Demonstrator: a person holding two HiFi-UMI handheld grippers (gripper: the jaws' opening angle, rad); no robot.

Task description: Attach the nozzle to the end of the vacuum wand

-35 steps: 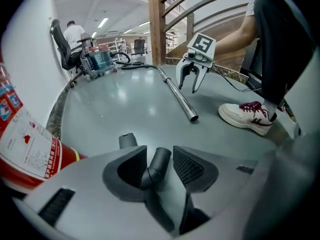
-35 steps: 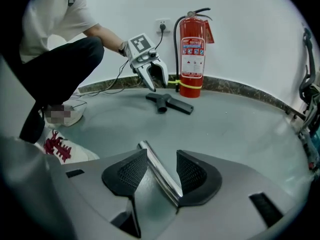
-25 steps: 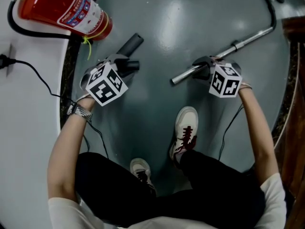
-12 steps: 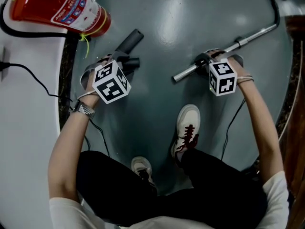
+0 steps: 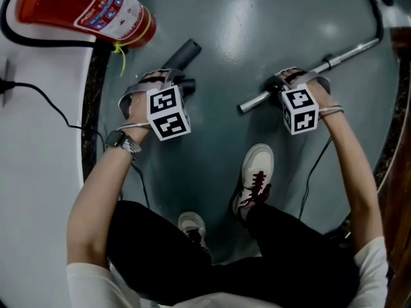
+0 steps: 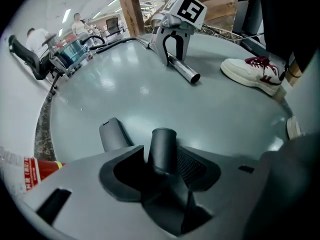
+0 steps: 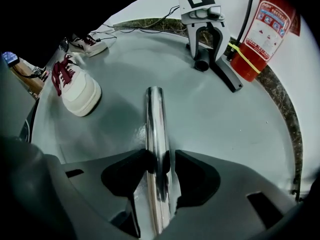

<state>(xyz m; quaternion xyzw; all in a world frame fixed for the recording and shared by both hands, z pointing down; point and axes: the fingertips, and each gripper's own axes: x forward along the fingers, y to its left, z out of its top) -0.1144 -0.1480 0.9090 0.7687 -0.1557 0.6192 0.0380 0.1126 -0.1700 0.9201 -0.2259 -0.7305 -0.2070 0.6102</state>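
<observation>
The dark grey nozzle (image 5: 182,56) lies on the grey floor with its round socket end (image 6: 163,148) pointing up between the jaws of my left gripper (image 5: 180,82). Those jaws have just been closing a little but stand wide. A gap shows on one side of the socket. The chrome vacuum wand (image 5: 334,58) lies on the floor to the right. My right gripper (image 5: 278,88) points down over its near end. In the right gripper view the wand (image 7: 155,119) runs between the pads, which do not clamp it.
A red fire extinguisher (image 5: 83,8) lies at the upper left, close to the nozzle. A black cable (image 5: 40,95) crosses the white floor. The person's shoes (image 5: 255,175) stand between the arms. The wand's black hose (image 5: 374,8) curves off at the top right.
Both grippers have sunk toward the floor and rolled. The left one now straddles the nozzle's socket, and the right one straddles the wand's near end.
</observation>
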